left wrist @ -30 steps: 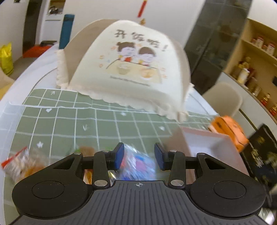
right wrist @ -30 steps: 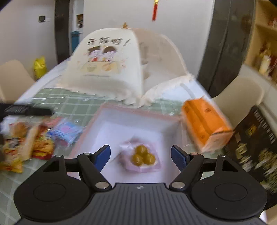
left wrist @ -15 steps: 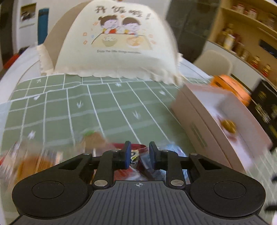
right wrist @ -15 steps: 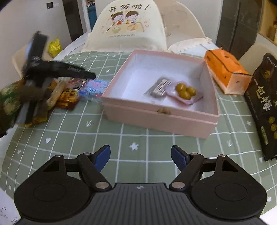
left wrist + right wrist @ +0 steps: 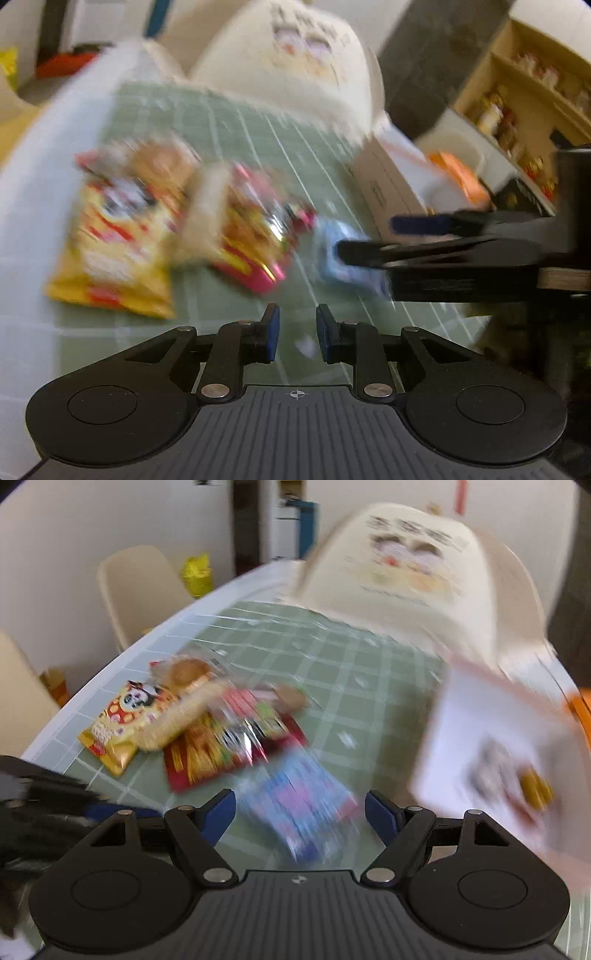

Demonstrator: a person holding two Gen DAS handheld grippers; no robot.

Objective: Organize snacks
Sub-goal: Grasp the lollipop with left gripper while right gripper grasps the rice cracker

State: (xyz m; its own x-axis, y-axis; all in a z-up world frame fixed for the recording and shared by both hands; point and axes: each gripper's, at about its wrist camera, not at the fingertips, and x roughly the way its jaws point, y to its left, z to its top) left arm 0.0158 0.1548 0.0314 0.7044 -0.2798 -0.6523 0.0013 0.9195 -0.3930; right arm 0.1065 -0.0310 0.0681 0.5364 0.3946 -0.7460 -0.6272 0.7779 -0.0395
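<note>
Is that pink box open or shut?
Open. The pink cardboard box has no lid on; its white inside shows, with a yellow snack lying in it.

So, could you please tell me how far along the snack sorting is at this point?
Early on. Done: a couple of small packets, one with yellow pieces, already lie in the pink box. In hand: nothing; the right gripper, jaws open, hangs over the blue packet, and the left gripper is shut and empty. Left: the yellow bag, the red packets and the blue packet remain on the table.
</note>
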